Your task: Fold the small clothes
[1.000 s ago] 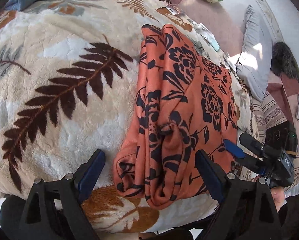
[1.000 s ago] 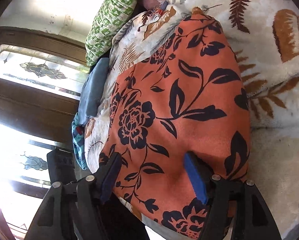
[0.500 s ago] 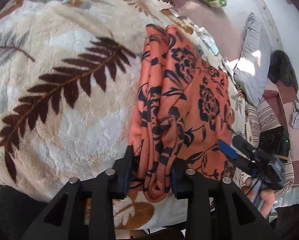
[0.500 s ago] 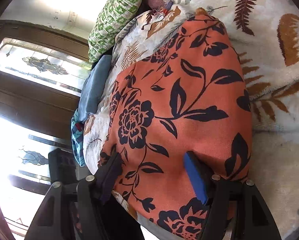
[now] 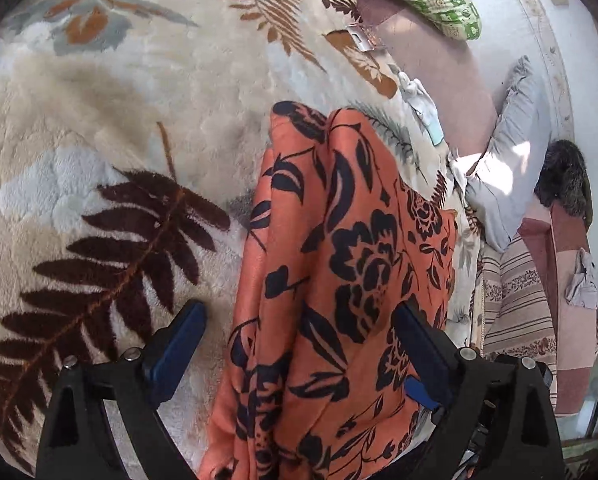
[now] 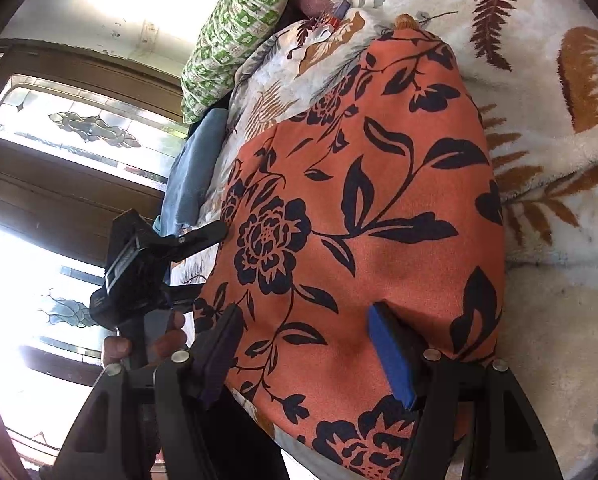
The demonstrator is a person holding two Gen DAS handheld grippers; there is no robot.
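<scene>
1. The left gripper [image 5: 299, 344], clamped on the orange floral garment [image 5: 351, 272] half a second ago, has just opened wide; the bunched edge lies loose between its fingers.
2. The right gripper [image 6: 303, 344] is unchanged, half open over the garment on the leaf-print blanket [image 5: 119, 140], seemingly pressing it without pinching.

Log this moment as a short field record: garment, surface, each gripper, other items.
garment: orange floral cloth, bunched in lengthwise folds on the bed
surface: plush leaf-print blanket
left gripper: jaws just opened wide, cloth between the fingers, not pinched
right gripper: open, fingers resting on the cloth
other items: green patterned pillow, blue fabric at the bed edge
</scene>
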